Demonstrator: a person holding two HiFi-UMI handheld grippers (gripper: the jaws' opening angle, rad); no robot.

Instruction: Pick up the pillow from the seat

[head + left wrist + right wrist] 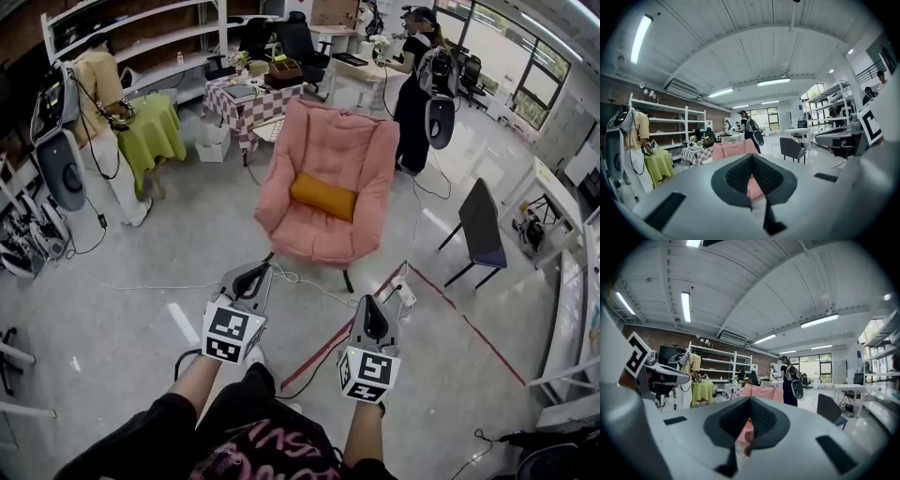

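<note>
While our left gripper (253,274) and right gripper (372,307) have jaws together on nothing, we are at the approach: the orange pillow (323,197) lies well ahead of them on the pink armchair (330,141), so we must close in and open.

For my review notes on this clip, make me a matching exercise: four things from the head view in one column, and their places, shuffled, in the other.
Things
1. mustard-yellow oblong pillow
2. pink padded armchair
3. table draped in green cloth
4. dark grey chair

Places
A. to the right of the armchair
B. on the armchair's seat
C. to the left of the armchair, beside a standing person
D. centre of the view, on thin dark legs

Pairs: 1-B, 2-D, 3-C, 4-A
</note>
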